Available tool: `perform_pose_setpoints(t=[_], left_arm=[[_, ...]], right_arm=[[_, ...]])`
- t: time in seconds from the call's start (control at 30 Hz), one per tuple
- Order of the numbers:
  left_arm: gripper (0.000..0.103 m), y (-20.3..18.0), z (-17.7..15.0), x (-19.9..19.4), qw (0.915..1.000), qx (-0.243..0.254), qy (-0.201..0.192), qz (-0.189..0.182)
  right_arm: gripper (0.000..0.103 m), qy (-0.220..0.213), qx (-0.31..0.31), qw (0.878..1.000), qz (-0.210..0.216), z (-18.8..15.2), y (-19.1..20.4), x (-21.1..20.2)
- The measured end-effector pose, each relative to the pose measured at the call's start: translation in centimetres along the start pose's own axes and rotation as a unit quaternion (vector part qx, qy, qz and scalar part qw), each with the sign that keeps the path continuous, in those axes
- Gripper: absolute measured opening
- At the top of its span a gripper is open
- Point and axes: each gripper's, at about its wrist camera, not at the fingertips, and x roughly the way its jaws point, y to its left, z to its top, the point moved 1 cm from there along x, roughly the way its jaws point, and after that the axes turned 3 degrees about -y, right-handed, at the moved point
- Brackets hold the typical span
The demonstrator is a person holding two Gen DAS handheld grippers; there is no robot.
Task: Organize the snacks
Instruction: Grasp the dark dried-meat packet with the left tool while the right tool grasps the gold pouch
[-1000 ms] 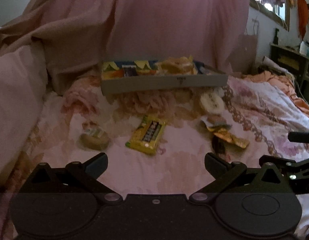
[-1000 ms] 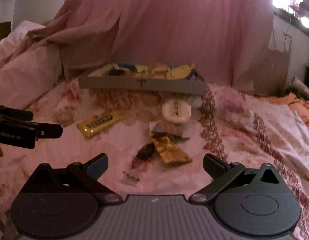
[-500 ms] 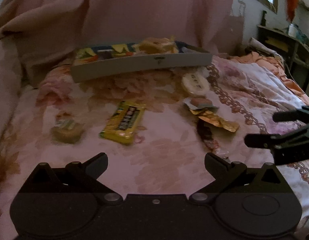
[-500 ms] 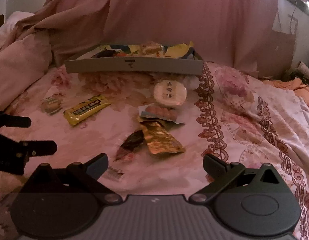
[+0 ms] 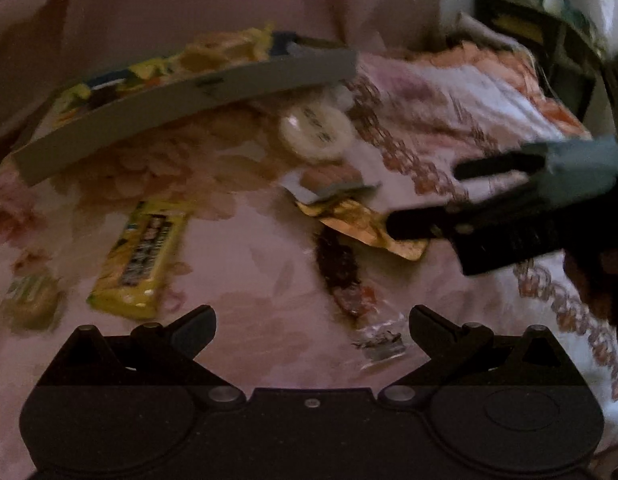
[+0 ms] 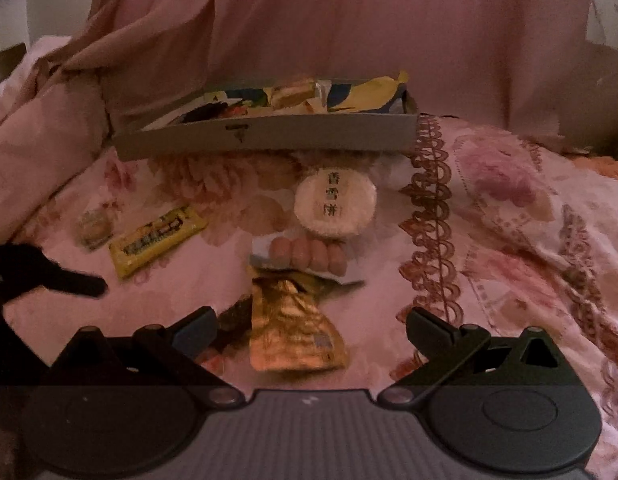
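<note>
Snacks lie scattered on a flowered bedsheet [image 6: 509, 216] in front of a grey tray [image 6: 269, 138] already holding several packets. Both grippers are spread wide and hold nothing. The right gripper [image 6: 311, 322] hovers over a gold packet [image 6: 289, 328], with a sausage pack [image 6: 309, 258] and a round white cake [image 6: 335, 204] beyond. The left gripper [image 5: 311, 322] hangs near a dark wrapper [image 5: 341, 268] and a yellow bar [image 5: 143, 260].
</note>
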Motion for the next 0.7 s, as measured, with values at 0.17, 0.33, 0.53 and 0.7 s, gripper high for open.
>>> perform_pose_setpoints(t=[0.17, 0.33, 0.53, 0.7], left_arm=[[0.102, -1.4, 0.8, 2.1, 0.9982, 0.046, 0.035, 0.016], [0.099, -2.1, 1.6, 3.8, 0.9963, 0.068, 0.050, 0.018], [0.079, -2.1, 2.2, 4.9, 0.9961, 0.059, 0.066, 0.003], [0.053, -1.7, 2.0, 4.5, 0.9966, 0.054, 0.061, -0.005]], right_arm=[[0.097, 0.025, -0.032, 0.999, 0.026, 0.2, -0.2, 2.0], [0.084, 0.048, -0.055, 0.997, 0.040, -0.3, -0.1, 3.6], [0.073, 0.057, -0.059, 0.995, 0.048, -0.4, -0.5, 4.4], [0.063, 0.069, -0.074, 0.994, 0.040, -0.2, -0.5, 4.2]])
